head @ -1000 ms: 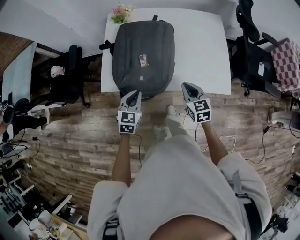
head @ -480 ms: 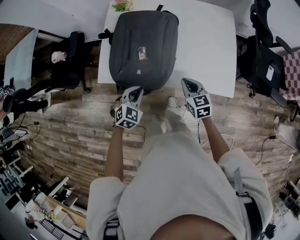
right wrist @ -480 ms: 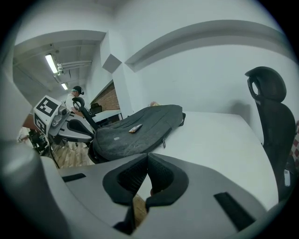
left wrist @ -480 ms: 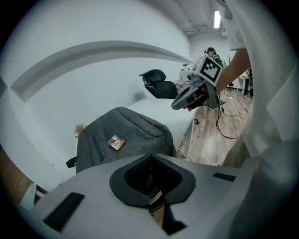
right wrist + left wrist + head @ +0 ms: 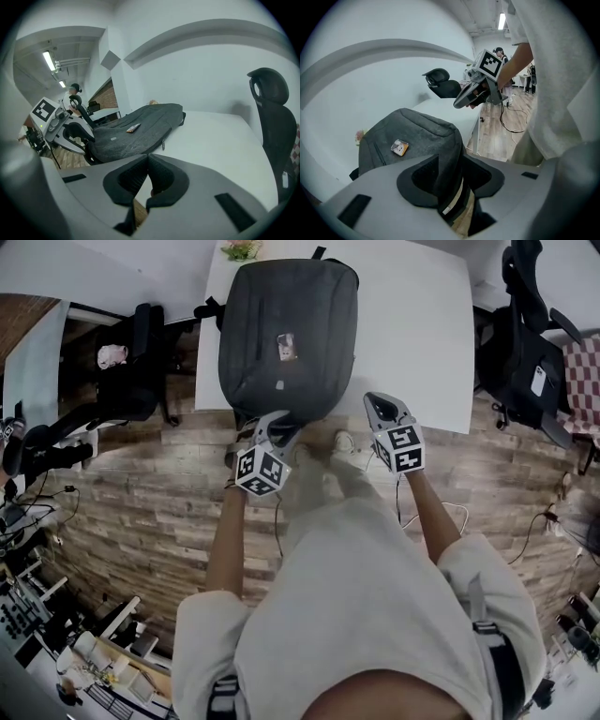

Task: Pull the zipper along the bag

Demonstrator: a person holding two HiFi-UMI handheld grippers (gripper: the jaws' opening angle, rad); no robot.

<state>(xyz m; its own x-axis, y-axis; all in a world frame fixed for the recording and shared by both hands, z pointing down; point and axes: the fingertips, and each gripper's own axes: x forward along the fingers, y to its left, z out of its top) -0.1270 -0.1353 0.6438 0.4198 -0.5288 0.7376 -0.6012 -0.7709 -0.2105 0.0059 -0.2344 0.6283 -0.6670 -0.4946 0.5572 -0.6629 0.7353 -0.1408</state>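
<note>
Grey backpack [image 5: 286,334] lies flat, front up, with its near end hanging over the table edge toward me, so I can get at that end from where I stand. My left gripper [image 5: 275,426] tilts down at that overhang. Its jaws have just been opening and now stand spread, with a fold of the bag's edge between them and the pads not clearly squeezing. I read this as setting up an anchor hold so the bag won't slide when the zip gets tugged. My right gripper [image 5: 378,407] has its jaws pressed together on nothing and hovers over the table's near edge, just right of the bag and apart from it. It is probably meant as the pulling hand. The zipper pull [image 5: 162,143] shows in the right gripper view as 1 small tab on the bag's side facing that gripper, up from the near end, untouched. With no grip on the pull, the zip run looks not yet started. Wood-plank floor [image 5: 141,512] runs all round. The white table [image 5: 412,334] carries the bag. 1 black office chair [image 5: 525,343] stands right of the table and 1 dark chair [image 5: 141,371] left of it. Checked cloth [image 5: 586,371] sits at far right. Cables [image 5: 450,517] trail on the floor by my right side. Flowers [image 5: 241,249] sit at the table's far left corner. 1 small orange-and-white tag [image 5: 285,345] is on the bag's front.
</note>
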